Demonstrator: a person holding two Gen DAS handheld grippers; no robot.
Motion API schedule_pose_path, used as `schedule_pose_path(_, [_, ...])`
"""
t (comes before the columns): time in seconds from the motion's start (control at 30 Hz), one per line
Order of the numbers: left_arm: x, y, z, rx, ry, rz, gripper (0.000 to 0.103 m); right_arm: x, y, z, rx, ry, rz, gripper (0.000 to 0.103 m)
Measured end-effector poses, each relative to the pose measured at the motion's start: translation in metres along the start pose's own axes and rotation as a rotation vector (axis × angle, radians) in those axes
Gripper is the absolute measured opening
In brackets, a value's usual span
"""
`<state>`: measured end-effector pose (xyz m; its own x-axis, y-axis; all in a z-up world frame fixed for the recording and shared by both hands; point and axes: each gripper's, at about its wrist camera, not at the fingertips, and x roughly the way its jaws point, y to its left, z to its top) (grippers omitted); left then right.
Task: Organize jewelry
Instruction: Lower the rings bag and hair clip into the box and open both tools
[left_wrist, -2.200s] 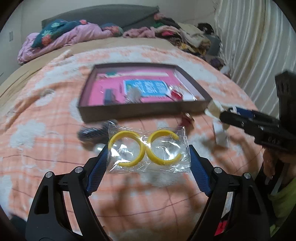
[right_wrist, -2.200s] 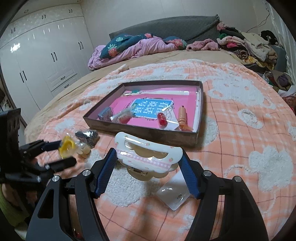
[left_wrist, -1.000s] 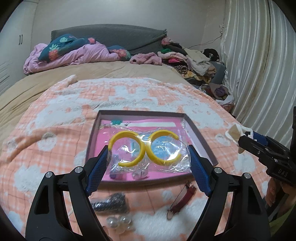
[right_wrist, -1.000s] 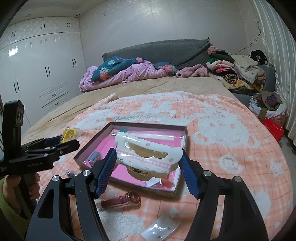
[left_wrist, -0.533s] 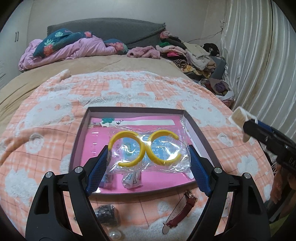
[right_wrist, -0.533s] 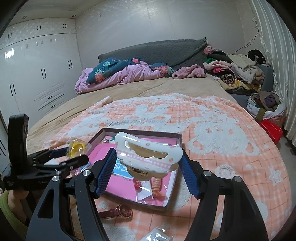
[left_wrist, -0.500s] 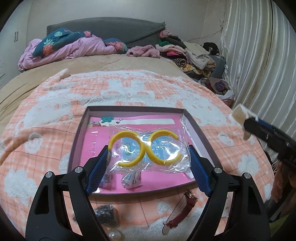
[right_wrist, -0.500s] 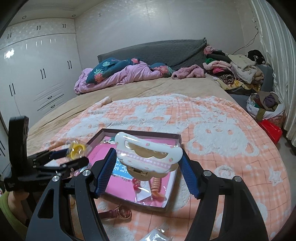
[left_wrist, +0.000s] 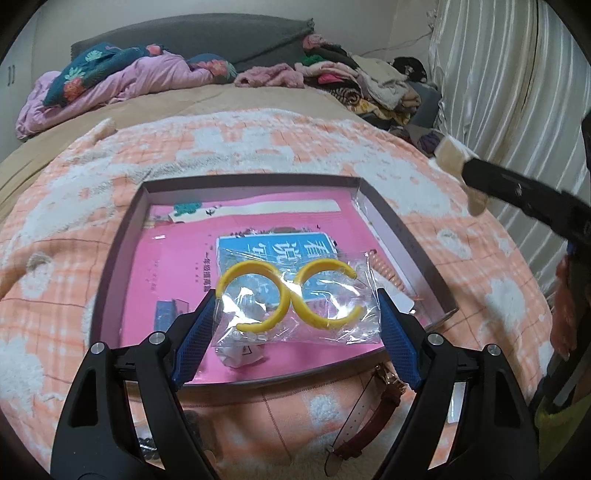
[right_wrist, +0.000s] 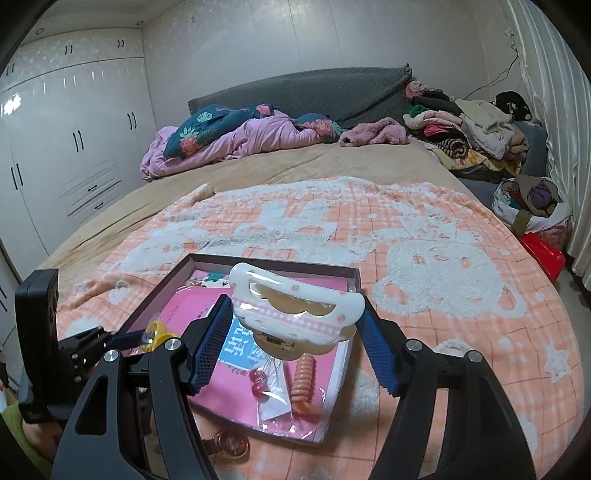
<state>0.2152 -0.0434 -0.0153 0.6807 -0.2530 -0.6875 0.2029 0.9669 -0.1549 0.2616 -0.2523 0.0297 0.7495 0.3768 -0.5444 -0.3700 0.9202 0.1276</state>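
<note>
Carried in from above the loose pieces on the blanket (left_wrist: 332, 147) to a spot over the shallow box (left_wrist: 122, 258), both loads now hanging above its pink lining, lower than a second ago. Left gripper (left_wrist: 295, 314) clamped on the edges of a clear crinkly bag (left_wrist: 255, 325) with two yellow plastic C-shaped hoops (left_wrist: 255, 291). Right gripper (right_wrist: 295, 332) clamped on a glossy white cloud-shaped hair clip (right_wrist: 295, 314) with a pink checked band. Probably close to letting go into the box. Already lying inside: a coiled orange hair tie (right_wrist: 303, 380), red bead earrings (right_wrist: 258, 384) in thin film, a blue printed card (left_wrist: 273, 247). Still outside on the fluffy peach-and-white blanket: a dark red strap watch (left_wrist: 373, 417).
</note>
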Motion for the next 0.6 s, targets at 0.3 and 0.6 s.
schedule_pose_path(0.3, [0.020, -0.001, -0.008, 0.004, 0.049, -0.004, 0.075, 0.042, -0.007, -0.013, -0.001, 0.098, -0.003, 0.067])
schedule_pose_path(0.6, [0.025, -0.003, -0.011, 0.015, 0.059, 0.006, 0.075, 0.061, -0.014, -0.027, 0.024, 0.144, 0.002, 0.067])
